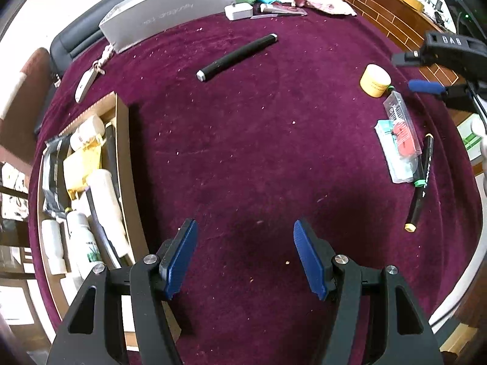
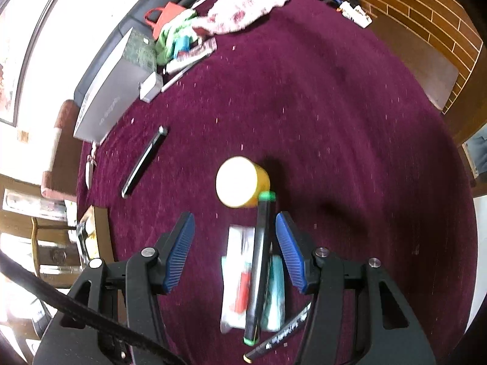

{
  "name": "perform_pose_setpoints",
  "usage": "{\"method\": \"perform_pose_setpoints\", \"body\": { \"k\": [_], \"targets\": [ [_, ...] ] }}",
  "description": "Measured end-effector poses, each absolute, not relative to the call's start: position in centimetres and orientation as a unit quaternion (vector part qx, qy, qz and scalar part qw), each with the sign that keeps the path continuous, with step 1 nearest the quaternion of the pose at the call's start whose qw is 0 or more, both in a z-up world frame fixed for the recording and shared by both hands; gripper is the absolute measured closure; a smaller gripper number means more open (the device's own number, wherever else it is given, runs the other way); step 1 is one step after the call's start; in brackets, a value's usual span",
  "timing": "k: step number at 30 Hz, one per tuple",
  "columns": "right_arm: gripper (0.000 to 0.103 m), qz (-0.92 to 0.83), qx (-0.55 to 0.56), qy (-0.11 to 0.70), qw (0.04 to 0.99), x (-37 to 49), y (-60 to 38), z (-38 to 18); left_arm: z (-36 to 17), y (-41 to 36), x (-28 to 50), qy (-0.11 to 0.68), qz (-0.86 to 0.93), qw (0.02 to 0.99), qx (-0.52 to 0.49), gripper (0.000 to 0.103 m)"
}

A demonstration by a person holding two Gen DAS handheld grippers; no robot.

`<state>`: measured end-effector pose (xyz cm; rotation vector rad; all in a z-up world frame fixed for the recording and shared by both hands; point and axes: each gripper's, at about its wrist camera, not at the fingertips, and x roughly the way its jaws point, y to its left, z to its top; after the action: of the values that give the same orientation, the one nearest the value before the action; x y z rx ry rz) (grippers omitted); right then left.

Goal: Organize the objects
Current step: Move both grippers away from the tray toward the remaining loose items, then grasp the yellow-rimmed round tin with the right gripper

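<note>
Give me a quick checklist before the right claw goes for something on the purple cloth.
1. Right claw open and empty: ok.
2. Left claw open and empty: ok.
3. Items under the right claw: clear pouch and green-capped marker overlap: not ok for a clean single pick.
4. Yellow jar touching the marker's cap: cannot tell.
5. Room left in the cardboard box: looks crowded, cannot tell.

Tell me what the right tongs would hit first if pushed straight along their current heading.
Probably the clear plastic packet and the green-capped marker lying over it, both between the open right tongs. The yellow jar sits beyond; depth is unclear.
</note>
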<state>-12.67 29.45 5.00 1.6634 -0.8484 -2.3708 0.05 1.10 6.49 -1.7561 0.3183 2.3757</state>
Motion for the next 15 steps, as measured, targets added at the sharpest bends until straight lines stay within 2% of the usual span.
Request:
{"method": "perform_pose_setpoints", "body": {
  "k": [8, 15],
  "targets": [
    [0.046, -0.755, 0.554, -0.344, 0.07, -15.9, 31.2, 3.4, 5.7, -0.3, 0.3, 0.083, 0.791, 0.083, -0.601, 0.044],
    [0.041, -0.731, 0.6, -0.301, 0.124, -18.2, 26.4, 1.9, 5.3, -1.0, 0.4, 0.073, 0.787, 0.084, -0.606, 0.044]
  ]
}}
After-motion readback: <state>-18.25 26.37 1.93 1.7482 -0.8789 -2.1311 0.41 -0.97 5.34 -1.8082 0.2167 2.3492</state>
